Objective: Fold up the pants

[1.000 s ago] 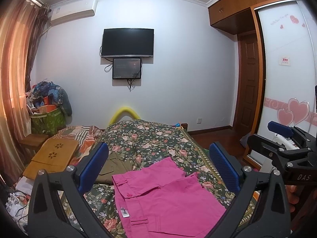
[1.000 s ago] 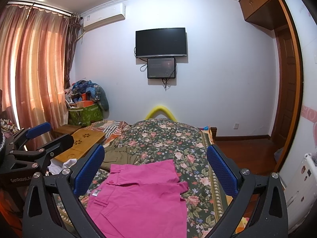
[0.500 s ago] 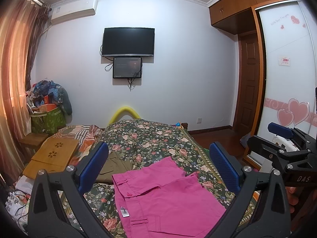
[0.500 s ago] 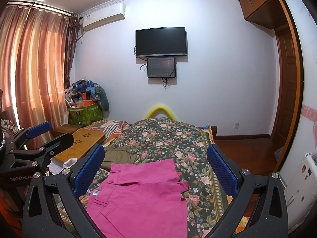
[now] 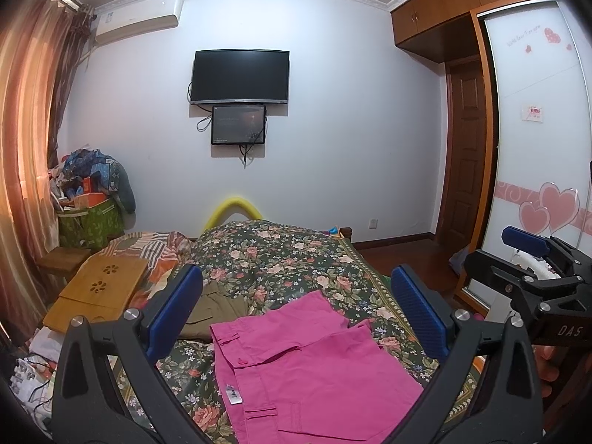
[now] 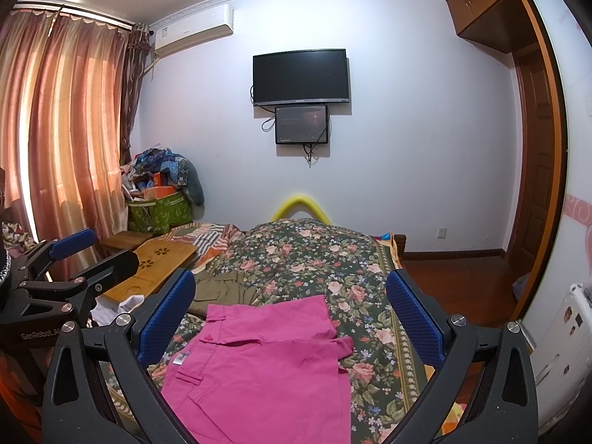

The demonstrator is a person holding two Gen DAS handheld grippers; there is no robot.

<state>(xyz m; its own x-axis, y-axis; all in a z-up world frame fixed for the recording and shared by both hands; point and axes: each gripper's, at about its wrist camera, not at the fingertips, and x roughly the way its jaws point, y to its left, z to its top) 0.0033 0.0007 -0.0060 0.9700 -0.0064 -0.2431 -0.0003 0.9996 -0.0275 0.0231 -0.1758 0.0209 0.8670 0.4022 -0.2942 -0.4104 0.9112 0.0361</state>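
Observation:
Pink pants (image 5: 307, 373) lie flat on the floral bedspread (image 5: 281, 255), folded lengthwise with the waistband to the left and a white label showing; they also show in the right wrist view (image 6: 266, 366). My left gripper (image 5: 296, 310) is open and empty, held above the near part of the pants. My right gripper (image 6: 290, 314) is open and empty, also above the pants. Each gripper appears at the edge of the other's view: the right one (image 5: 536, 259) and the left one (image 6: 74, 259).
Olive-green clothing (image 5: 214, 303) lies behind the pink pants. A wooden lap tray (image 5: 100, 288) and striped bedding sit at the bed's left. A green bag of clutter (image 5: 88, 218) stands by the curtain. A wardrobe (image 5: 532, 148) and door are at right.

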